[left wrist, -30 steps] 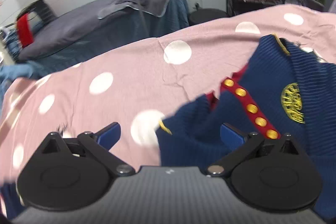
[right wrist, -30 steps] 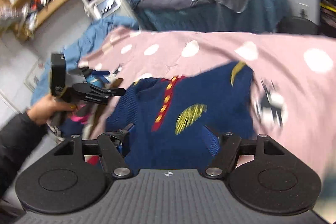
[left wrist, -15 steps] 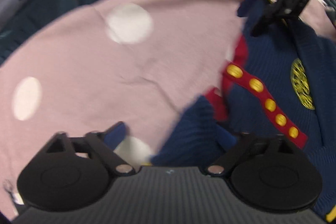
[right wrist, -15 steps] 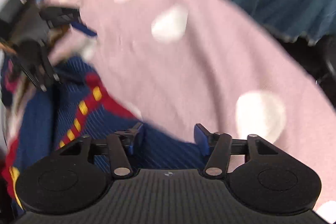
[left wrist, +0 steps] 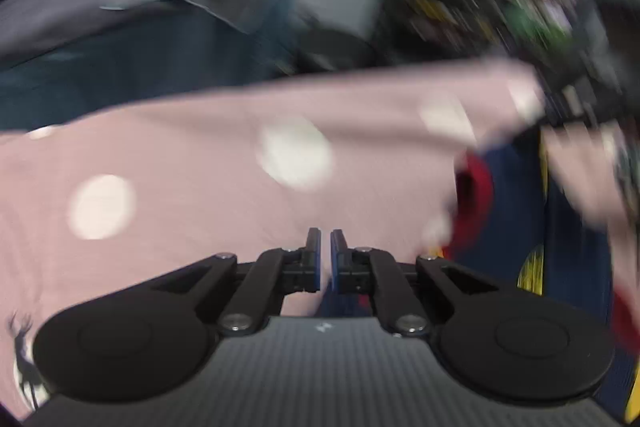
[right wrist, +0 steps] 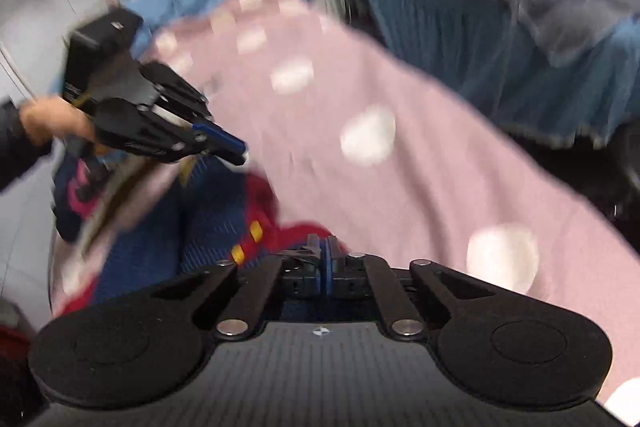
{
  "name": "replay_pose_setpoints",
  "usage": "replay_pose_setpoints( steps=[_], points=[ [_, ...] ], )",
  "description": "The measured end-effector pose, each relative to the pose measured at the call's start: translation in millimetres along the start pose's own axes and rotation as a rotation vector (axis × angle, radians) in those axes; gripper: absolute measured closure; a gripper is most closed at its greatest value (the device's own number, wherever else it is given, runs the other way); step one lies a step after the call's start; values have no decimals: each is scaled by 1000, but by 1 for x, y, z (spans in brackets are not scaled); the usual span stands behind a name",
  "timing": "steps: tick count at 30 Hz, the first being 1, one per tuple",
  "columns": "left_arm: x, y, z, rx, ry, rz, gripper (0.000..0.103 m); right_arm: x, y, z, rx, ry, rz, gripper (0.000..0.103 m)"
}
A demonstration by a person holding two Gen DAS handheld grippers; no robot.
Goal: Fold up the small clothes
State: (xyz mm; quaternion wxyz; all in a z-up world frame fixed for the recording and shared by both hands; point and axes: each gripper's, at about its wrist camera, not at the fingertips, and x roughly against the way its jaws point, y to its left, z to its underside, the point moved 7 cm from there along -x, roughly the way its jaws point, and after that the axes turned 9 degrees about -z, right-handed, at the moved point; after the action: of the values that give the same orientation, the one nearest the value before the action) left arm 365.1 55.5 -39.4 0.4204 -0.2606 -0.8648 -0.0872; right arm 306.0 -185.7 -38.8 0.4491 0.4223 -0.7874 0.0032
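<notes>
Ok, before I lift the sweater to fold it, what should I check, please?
1. Left tongs have just been closing, now shut: ok.
2. Right tongs have just been closing, now shut: ok.
3. Sweater cloth caught between either pair of pads: cannot tell, too blurred.
4. Sweater lies on the pink dotted cover: ok.
5. Sweater spread flat: not ok, bunched at the red collar.

Cardigan (right wrist: 208, 223) lies on bedspread (right wrist: 420, 163), bed (right wrist: 500, 39) behind.

Both tongs angle downward with jaws just closed: the left tongs (left wrist: 325, 255), gripped by a bare hand (right wrist: 52, 121), and the right tongs (right wrist: 325, 259).
</notes>
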Motion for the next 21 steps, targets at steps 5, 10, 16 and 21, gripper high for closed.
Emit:
replay_pose_setpoints(
  steps=[5, 10, 16, 21],
  points=[
    [-3, 7, 12, -75, 70, -115, 39, -10, -7, 11, 17, 60, 61, 8],
    [-30, -38, 33, -237, 105, -98, 11, -34, -25, 14, 30, 127, 113, 6],
    [-74, -47, 60, -315, 220, -76, 34, -69, -37, 37, 30, 282, 90, 17],
    [-72, -51, 67, -261, 230, -18, 66, -69, -37, 43, 54, 243, 117, 53]
  ],
)
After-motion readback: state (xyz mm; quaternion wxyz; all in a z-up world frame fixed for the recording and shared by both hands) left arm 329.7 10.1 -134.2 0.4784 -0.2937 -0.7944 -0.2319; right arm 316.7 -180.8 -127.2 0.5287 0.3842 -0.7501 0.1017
